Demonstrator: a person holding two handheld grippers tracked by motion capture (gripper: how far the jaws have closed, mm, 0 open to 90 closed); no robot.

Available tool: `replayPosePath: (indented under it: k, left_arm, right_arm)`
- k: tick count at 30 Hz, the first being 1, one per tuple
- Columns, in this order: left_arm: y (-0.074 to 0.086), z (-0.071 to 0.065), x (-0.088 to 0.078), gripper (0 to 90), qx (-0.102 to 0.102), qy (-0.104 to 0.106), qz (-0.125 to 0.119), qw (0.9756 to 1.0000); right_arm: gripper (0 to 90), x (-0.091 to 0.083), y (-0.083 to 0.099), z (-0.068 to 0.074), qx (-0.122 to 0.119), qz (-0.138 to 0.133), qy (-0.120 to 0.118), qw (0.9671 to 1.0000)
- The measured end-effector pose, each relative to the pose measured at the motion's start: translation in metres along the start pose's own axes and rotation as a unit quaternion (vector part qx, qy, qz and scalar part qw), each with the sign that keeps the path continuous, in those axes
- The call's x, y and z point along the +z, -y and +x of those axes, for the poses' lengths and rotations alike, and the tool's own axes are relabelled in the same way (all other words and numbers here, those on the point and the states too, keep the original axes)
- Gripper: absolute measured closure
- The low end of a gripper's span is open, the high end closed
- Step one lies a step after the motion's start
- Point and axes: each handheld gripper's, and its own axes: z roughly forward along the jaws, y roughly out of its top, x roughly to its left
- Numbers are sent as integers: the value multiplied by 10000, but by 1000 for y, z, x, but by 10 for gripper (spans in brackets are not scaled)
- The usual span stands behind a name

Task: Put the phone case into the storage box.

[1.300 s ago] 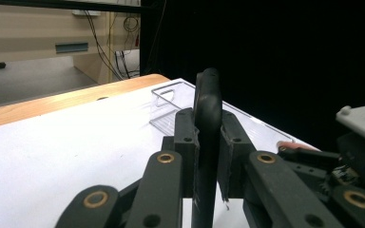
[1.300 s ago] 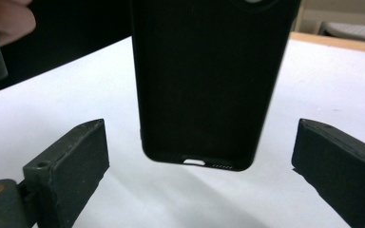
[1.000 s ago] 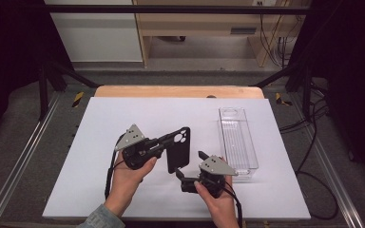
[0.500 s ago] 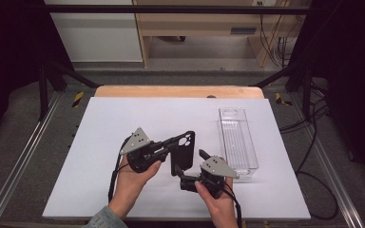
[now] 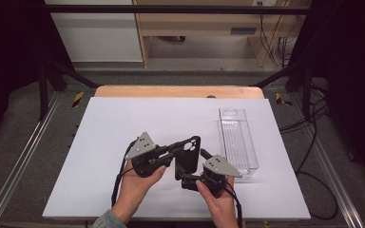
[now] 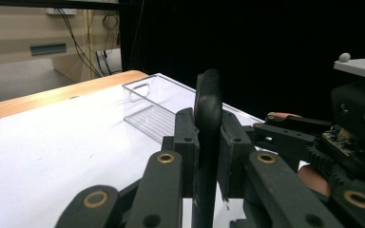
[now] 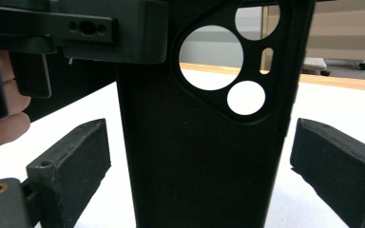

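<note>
A black phone case [image 5: 188,157] with round camera cut-outs stands upright just above the white table top [image 5: 123,123]. My left gripper [image 5: 184,147] is shut on its upper part. In the left gripper view the case [image 6: 208,102] is edge-on between that gripper's [image 6: 208,137] two pads. My right gripper [image 5: 184,179] is open. In the right gripper view its [image 7: 204,161] jaws stand wide on either side of the case's [image 7: 195,156] lower half, with a gap on each side. The left gripper's fingers [image 7: 100,28] clamp the case at the top left of that view.
A clear plastic tray [image 5: 237,137] lies lengthwise on the table just right of both grippers, and it also appears beyond the case in the left gripper view [image 6: 147,107]. A wooden edge [image 5: 176,91] runs along the table's far side.
The left hand has carried the case a little to the right and toward the person, so it now stands between the right gripper's open jaws. The right hand has stayed put.
</note>
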Motion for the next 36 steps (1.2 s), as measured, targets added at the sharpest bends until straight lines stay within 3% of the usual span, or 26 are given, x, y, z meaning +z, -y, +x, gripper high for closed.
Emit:
replayPosePath:
  k: [13, 23, 36]
  left_arm:
    - [0, -10, 4, 807, -10, 34, -21, 10000]
    - [0, -10, 3, 807, -70, 21, -51, 10000]
    - [2, -13, 7, 807, -68, 79, -19, 9999]
  right_arm:
    - [94, 2, 0, 2, 25, -111, 205, 9997]
    - [121, 4, -1, 7, -6, -156, 471, 9988]
    - [87, 2, -4, 5, -37, -278, 501, 9983]
